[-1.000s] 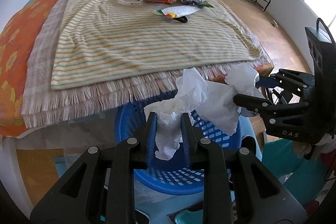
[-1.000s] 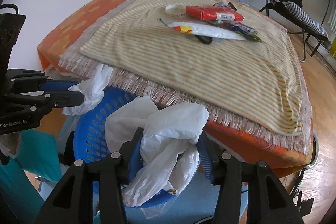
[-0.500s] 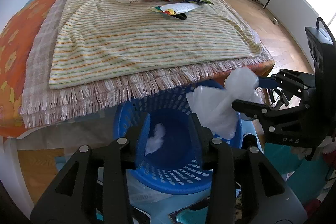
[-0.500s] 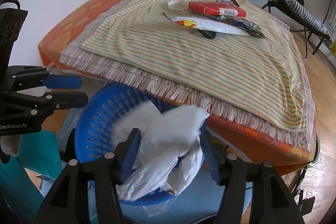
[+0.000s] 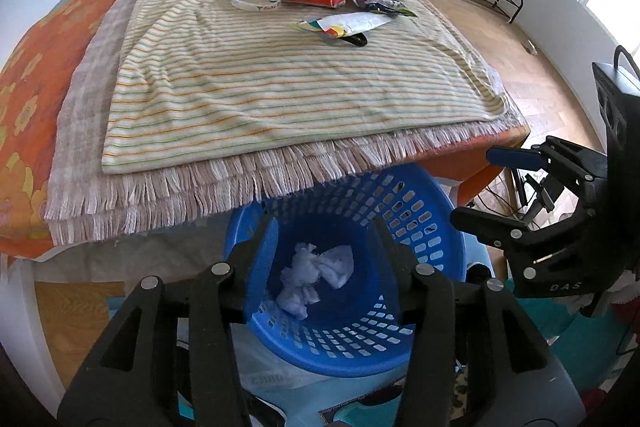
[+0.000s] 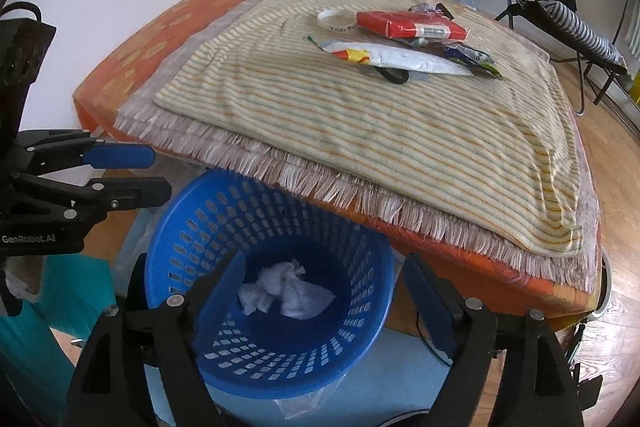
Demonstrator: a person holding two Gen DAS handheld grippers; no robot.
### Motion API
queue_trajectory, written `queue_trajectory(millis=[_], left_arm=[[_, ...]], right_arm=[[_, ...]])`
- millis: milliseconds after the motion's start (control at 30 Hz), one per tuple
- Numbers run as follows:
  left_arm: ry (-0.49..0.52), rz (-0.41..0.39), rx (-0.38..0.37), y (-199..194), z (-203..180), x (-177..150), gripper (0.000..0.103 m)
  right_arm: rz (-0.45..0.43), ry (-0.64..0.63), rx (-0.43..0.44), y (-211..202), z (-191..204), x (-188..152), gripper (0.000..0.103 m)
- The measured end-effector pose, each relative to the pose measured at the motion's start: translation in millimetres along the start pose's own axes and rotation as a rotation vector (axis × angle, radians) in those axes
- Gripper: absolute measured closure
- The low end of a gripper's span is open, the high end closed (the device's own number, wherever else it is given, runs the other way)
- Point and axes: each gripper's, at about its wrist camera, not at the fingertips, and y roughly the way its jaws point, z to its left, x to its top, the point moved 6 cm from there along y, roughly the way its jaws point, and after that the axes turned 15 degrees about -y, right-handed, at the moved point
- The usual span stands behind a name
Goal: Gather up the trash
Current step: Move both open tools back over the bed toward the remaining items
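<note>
Two crumpled white wads (image 5: pixel 316 277) in one blue basket (image 5: pixel 424 227).

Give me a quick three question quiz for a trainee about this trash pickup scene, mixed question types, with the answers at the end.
1. True or false: the crumpled white plastic bags lie inside the round blue perforated plastic basket.
2. Multiple choice: the flat red packet lies on A) the wooden floor, B) the striped cream blanket, C) the black folding chair.
3. Short answer: does the left gripper or the right gripper hold anything?

Key
1. True.
2. B.
3. No; both hang over the basket with jaws opening and nothing between them.
</note>
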Motion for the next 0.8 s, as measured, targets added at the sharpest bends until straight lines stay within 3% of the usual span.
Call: queue_trajectory(millis=[133, 400, 533, 800], left_arm=[[-0.007, -0.009, 0.007, 0.0, 1.6, 5.1, 0.049], [-0.020, -0.030, 0.017, -0.8, 3.0, 21.4, 0.048], [-0.017, -0.056, 0.029, -2.7, 3.0, 37.9, 0.048], [-0.033, -0.124, 0.046, -6.3, 3.7, 89.6, 0.048]], right_arm=[[-0.007, 0.004, -0.016, -1.8, -4.4, 4.8, 0.018], [-0.044, 0.035, -0.061, -9.8, -23.8, 14.2, 0.018], [-0.050, 0.051, -0.092, -12.0, -36.6, 19.6, 0.018], [-0.127, 0.122, -0.075, -14.7, -67.4, 35.2, 0.018]])
